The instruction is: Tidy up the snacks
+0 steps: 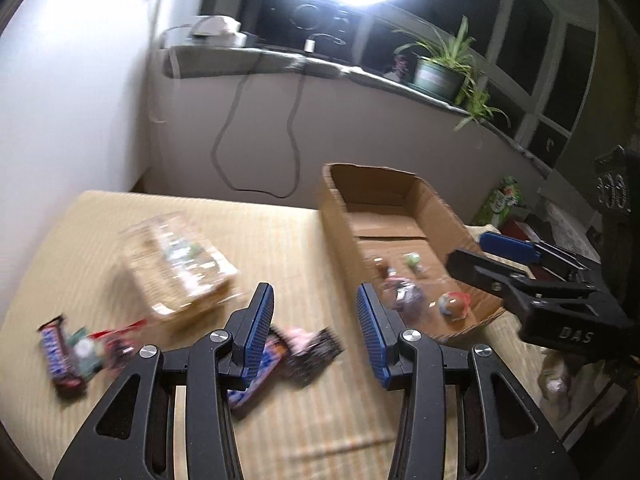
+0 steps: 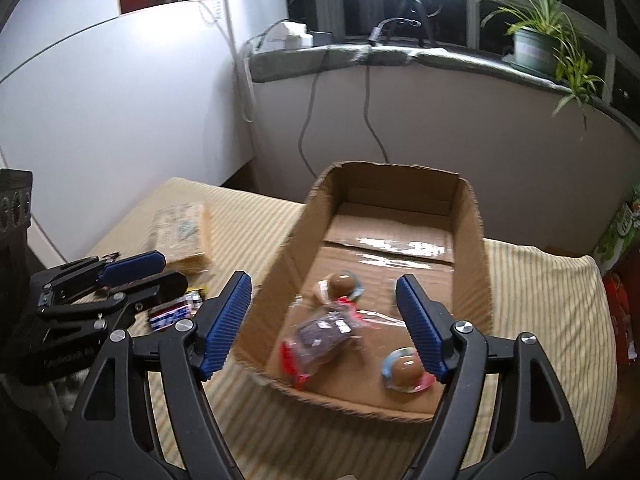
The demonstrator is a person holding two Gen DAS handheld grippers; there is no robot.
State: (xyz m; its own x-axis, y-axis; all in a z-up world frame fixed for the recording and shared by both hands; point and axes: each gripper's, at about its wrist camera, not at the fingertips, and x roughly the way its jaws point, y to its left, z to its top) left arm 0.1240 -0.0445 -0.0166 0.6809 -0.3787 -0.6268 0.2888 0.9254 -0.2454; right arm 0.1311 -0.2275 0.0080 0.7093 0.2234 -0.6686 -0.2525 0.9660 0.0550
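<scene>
An open cardboard box (image 2: 468,240) stands on the yellow striped cloth (image 2: 540,300). In it lie a dark purple packet with red ends (image 2: 324,332) and two round brown sweets (image 2: 344,284) (image 2: 404,368). My right gripper (image 2: 322,284) hangs over the box's near end, jaws wide open, nothing between them. My left gripper (image 1: 316,308) hovers open and empty left of the box (image 1: 340,216), above a blue-wrapped bar (image 1: 256,368) and a dark packet (image 1: 316,352). Further left lie a clear biscuit pack (image 1: 180,268), a brown bar (image 1: 60,352) and a red packet (image 1: 116,340).
A green-and-white wrapper (image 1: 84,352) lies between the brown bar and the red packet. Behind the table runs a windowsill with a potted plant (image 2: 536,44) and hanging cables (image 2: 368,112). A green carton (image 2: 620,236) stands beyond the table's right edge. A bright lamp glares from above.
</scene>
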